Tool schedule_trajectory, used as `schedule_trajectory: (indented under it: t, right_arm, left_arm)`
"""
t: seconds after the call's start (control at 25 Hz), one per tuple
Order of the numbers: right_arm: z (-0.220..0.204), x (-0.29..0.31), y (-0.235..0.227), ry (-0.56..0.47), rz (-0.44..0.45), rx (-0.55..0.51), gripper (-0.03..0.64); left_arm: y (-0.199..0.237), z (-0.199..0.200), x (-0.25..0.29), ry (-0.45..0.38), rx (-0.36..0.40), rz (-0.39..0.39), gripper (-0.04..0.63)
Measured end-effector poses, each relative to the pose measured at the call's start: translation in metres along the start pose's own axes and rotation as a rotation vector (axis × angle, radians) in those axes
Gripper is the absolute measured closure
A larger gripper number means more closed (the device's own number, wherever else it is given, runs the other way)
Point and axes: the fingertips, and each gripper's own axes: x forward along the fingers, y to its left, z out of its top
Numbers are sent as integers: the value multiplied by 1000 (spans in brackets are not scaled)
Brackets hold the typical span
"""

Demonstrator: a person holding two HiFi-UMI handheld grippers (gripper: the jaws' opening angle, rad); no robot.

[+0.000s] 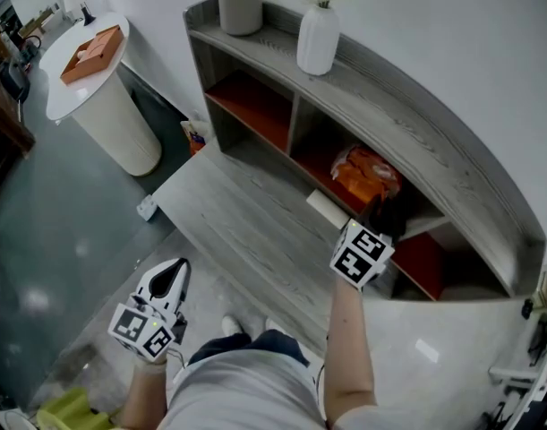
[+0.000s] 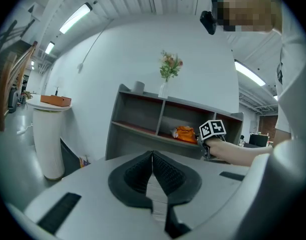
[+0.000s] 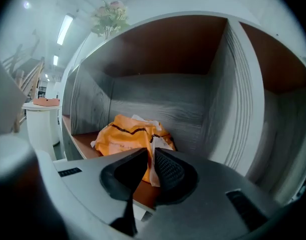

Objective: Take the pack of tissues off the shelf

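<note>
The pack of tissues [image 1: 367, 176], orange with a crumpled white-edged wrapper, lies in the middle compartment of the curved grey shelf [image 1: 416, 124]. My right gripper [image 1: 387, 215] reaches into that compartment at the pack's near right corner. In the right gripper view the pack [image 3: 127, 136] rests on the red-brown shelf floor, and my right gripper [image 3: 150, 156] is shut on the wrapper's hanging edge. My left gripper [image 1: 170, 281] hangs low at my left side, away from the shelf, shut and empty. From the left gripper view [image 2: 153, 156] the pack [image 2: 184, 133] shows far off.
A white vase [image 1: 318, 38] with flowers and a grey pot [image 1: 241, 9] stand on the shelf top. A white round pedestal table [image 1: 121, 124] with an orange box [image 1: 92, 54] stands at the left. A grey wooden platform [image 1: 246, 222] runs along the shelf's front.
</note>
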Motion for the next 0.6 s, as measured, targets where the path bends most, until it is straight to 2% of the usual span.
schedule_trajectory:
  t: [0.28,0.6]
  right_arm:
    - [5,-7,4,-27,9,-8,588]
    - [17,-29,29,-63,103,-18,592]
  left_arm:
    - [1,-1,-4,-6,-6,15,580]
    - [-2,-4,-24,-25,-17,68,580]
